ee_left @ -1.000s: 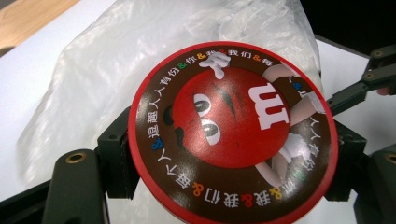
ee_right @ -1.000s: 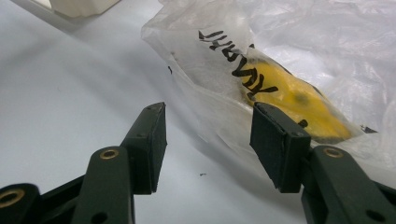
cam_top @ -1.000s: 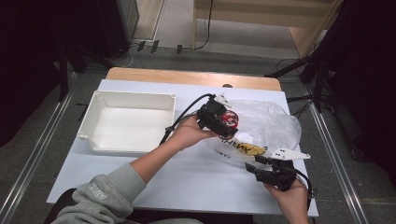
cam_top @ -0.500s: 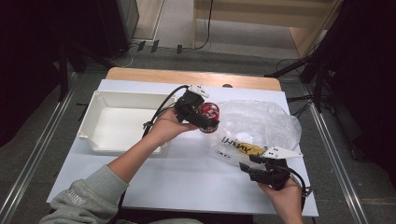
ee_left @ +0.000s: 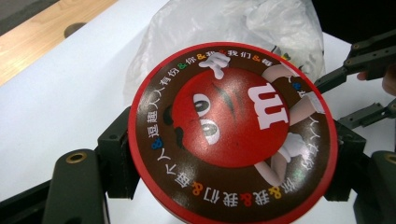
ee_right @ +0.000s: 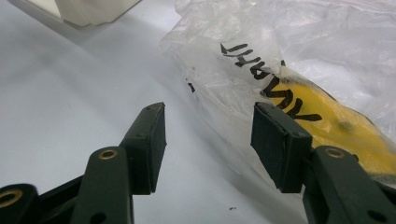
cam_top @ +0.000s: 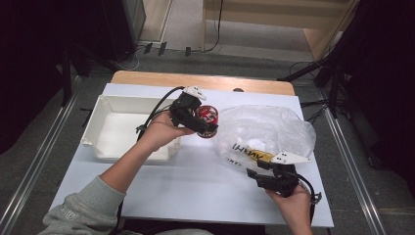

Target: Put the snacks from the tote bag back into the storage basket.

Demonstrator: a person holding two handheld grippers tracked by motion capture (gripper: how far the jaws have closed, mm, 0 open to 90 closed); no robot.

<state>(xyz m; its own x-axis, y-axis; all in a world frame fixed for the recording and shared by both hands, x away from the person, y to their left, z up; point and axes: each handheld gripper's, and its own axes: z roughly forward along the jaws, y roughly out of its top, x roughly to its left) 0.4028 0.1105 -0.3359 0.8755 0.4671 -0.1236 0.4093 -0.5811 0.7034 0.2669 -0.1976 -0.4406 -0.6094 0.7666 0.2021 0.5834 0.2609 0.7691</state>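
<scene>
Tin [ee_left: 231, 135] clamped in left gripper [cam_top: 198, 117].

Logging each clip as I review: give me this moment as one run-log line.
left gripper: shut on round candy tin, lifted between white bin and plastic bag | right gripper: open, at bag's edge

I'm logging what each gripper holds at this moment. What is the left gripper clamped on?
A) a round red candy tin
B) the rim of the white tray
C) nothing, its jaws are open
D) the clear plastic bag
A: in the left gripper view the round red candy tin sits pinched between the two black jaws, and the high view shows the left gripper carrying it beside the white tray.
</scene>
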